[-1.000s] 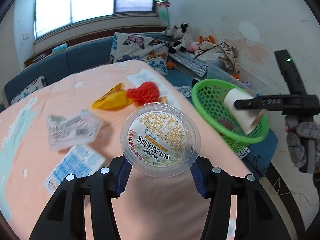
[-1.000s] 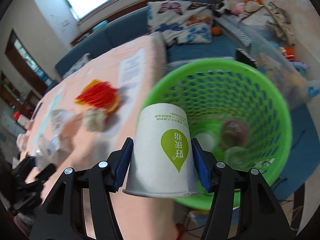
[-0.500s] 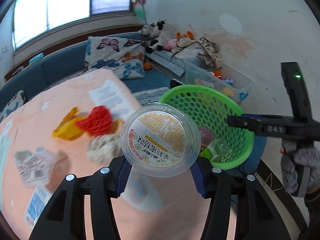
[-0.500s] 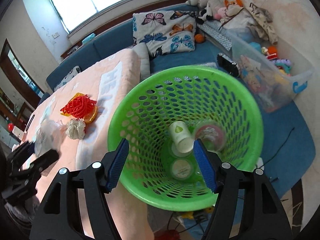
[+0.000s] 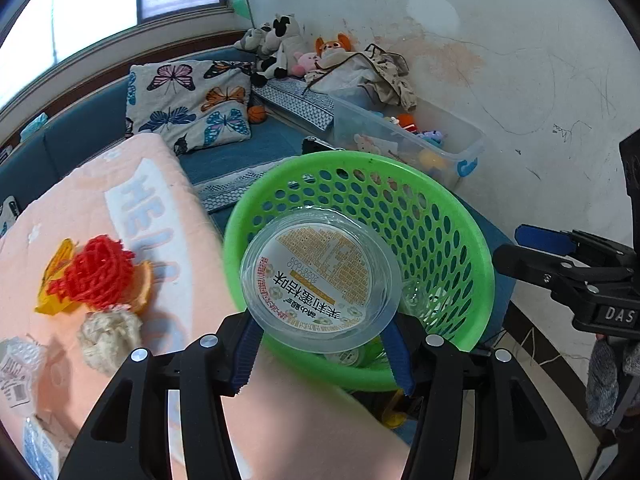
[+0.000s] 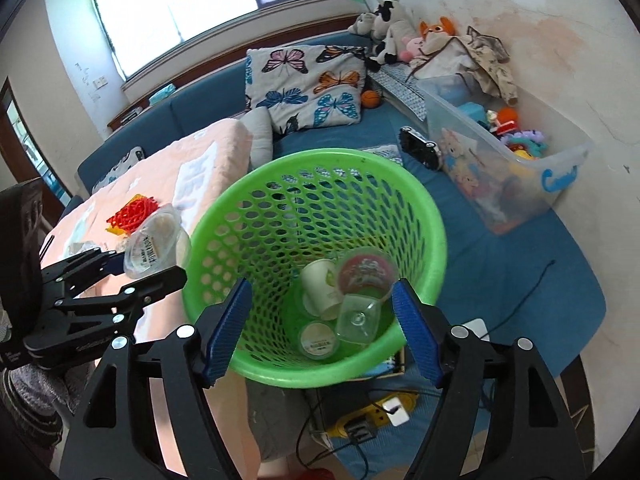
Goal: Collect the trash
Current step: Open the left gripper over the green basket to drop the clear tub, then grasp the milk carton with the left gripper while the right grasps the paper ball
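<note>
My left gripper [image 5: 320, 344] is shut on a clear plastic cup with a printed lid [image 5: 320, 276], held over the near rim of the green basket [image 5: 452, 216]. In the right wrist view the same cup [image 6: 154, 246] sits just left of the basket rim [image 6: 436, 216]. My right gripper [image 6: 320, 332] is open and empty above the basket. Inside lie a white paper cup [image 6: 322, 288], a red-lidded cup [image 6: 366, 274] and other clear cups. A red net [image 5: 98, 272], yellow wrapper [image 5: 54, 268] and crumpled paper ball [image 5: 108, 336] lie on the pink table [image 5: 160, 200].
The basket stands off the table's right edge, over a blue sofa [image 6: 500, 264]. A clear toy bin [image 6: 508, 160] and butterfly pillows [image 6: 312, 84] sit behind. Plastic wrappers [image 5: 16, 364] lie at the table's left. A power strip and cables [image 6: 376, 412] lie on the floor below.
The right gripper opened and the paper cup dropped into the basket. The left gripper carried the lidded cup rightward from over the table to the basket's rim.
</note>
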A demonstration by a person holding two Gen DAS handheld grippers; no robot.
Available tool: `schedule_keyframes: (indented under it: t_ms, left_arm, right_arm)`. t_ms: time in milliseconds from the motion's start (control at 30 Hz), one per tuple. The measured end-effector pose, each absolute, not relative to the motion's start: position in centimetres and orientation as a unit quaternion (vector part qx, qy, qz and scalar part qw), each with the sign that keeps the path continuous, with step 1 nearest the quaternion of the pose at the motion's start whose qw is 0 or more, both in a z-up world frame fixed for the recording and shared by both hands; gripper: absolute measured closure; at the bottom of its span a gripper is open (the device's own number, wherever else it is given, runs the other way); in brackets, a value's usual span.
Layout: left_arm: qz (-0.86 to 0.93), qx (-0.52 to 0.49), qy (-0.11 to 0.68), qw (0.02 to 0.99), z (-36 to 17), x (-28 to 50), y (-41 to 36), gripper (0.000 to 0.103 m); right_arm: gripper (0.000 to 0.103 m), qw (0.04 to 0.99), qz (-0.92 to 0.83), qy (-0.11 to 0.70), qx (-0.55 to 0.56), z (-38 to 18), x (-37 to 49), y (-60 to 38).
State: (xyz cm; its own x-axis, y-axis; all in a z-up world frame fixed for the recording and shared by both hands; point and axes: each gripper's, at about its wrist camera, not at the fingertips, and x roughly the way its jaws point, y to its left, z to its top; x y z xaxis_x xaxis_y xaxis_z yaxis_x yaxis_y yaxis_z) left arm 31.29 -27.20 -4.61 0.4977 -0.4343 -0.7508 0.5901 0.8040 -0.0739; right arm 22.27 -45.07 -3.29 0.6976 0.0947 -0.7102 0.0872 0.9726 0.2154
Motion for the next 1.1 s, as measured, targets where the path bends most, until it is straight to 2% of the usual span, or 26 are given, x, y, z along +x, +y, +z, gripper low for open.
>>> schedule_keyframes:
  t_ms: [233,667,1100]
  left_arm:
    - [-0.305,0.094,0.394,0.862,-4.7,31.0,-27.7,0.036]
    - [-0.284,0.073,0.374,0.88,-3.1,28.6,-21.3,0.036]
    - [-0.25,0.047,0.352,0.901,-1.2,26.6,-14.5,0.036]
  right_arm:
    - [0.027,0.915,-0.001,0.387,0.116,-3.6,21.7,-45.2]
    - [0.019,0.925,0.024,0.368,0.093,-2.3,21.4,-42.1]
    - [0.017,0.934,0.051,0.346,0.064,-0.4,21.9,-38.5]
